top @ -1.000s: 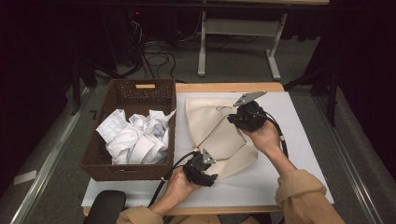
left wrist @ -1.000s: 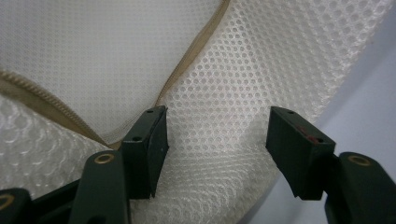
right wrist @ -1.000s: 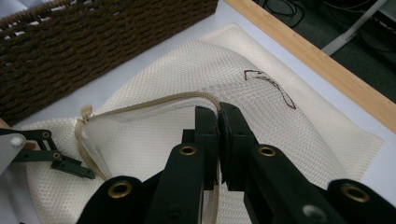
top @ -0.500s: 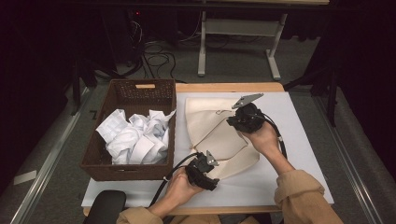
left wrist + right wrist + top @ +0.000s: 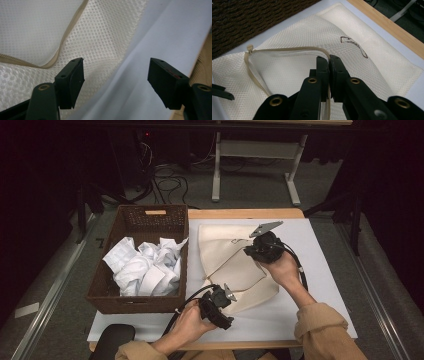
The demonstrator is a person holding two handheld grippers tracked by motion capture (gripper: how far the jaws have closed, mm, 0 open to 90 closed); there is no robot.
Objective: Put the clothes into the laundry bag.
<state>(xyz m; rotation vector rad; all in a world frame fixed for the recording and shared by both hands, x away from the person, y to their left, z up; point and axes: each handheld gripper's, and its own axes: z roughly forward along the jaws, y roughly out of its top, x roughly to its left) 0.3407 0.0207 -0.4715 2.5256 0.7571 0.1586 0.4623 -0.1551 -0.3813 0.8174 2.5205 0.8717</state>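
Wooden table (image 5: pixel 245 213) with a white mat (image 5: pixel 320 270) over most of it, set in a dark room; grey carpet floor, a white desk frame (image 5: pixel 255 167) and loose cables (image 5: pixel 165 172) behind. Dark woven wicker basket (image 5: pixel 125 295) sits on the table's left side, touching the mat edge, holding crumpled white cloths (image 5: pixel 142 267). Just right of it, a cream mesh laundry bag (image 5: pixel 225 250) lies flat on the mat: fine perforated weave, tan zipper (image 5: pixel 287 49) running along its opened mouth, small dark line drawing (image 5: pixel 353 45) printed on the top face. Right gripper (image 5: pixel 255 249) sits over the bag's upper-middle, jaws pressed together on the zipper edge of the mouth, lifting that lip slightly. Left gripper (image 5: pixel 220 302) is at the bag's near corner, jaws wide apart and just been opening, nothing pinched; mesh and bare mat show between the pads (image 5: pixel 75 80). Nothing blocks the bag's mouth; the basket wall is close on the left.
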